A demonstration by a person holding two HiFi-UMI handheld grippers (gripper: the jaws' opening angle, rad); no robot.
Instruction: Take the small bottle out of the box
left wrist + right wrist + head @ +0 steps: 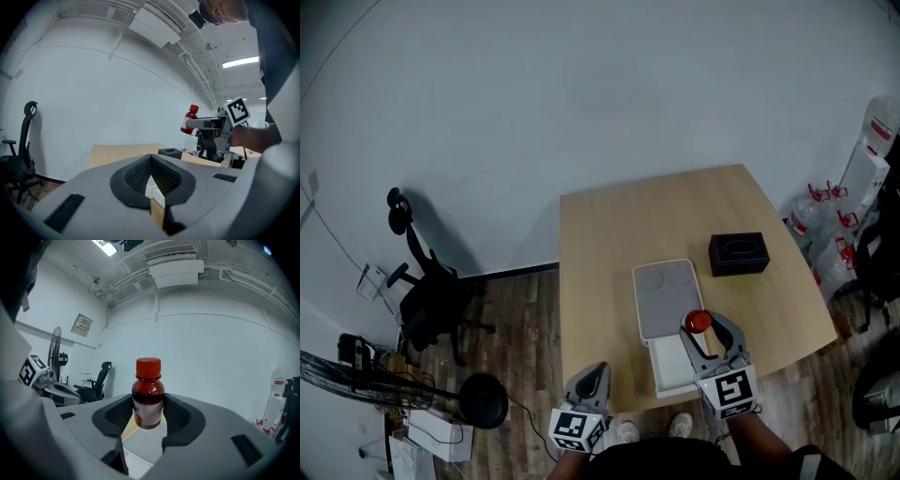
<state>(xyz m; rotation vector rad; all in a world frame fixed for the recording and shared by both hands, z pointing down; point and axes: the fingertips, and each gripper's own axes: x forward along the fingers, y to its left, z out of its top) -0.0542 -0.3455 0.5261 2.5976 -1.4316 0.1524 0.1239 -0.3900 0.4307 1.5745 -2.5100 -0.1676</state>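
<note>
Your right tool (703,325) is clamped on the small bottle (148,392), holding it upright just above the open box (661,370). Removal appears nearly complete. Next, carry the bottle clear of the box and set it on the worktop (619,244) beside the box. Your left tool (151,180), jaws together and empty, waits left of the box.

A light wooden surface (609,234) stands by a pale wall (581,94). On its right part lies a black tissue box (739,253), slot up. To the left, on the wood floor (516,309), stands a black office chair (431,295). Nearer is a round black object (483,401), perhaps a fan base. At the right, water jugs (825,239) stand beside a white dispenser (867,164). An air conditioner (176,275) hangs high on the wall.
</note>
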